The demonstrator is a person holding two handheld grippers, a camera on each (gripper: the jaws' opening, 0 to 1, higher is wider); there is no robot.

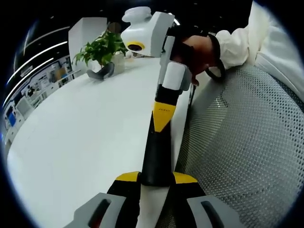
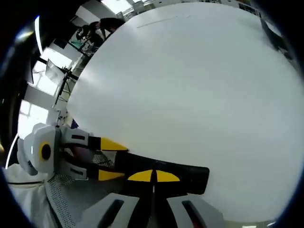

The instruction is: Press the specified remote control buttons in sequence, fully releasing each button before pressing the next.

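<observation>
You're getting bright, even overhead light; the white counter (image 2: 190, 85) glares almost blank. Ceiling strips (image 1: 35, 54) streak at the edge of the left gripper view, where fisheye bending blurs things. Shadows stay soft.

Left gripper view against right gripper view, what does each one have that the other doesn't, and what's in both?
Left gripper view: a potted plant at the table's far end, and a hand holding the right gripper.
Right gripper view: bright windows past the table's edge.
Both: the white table, the black remote, grey mesh, a white sleeve, and the left gripper shut on the remote with the right gripper's shut tips against it.
</observation>
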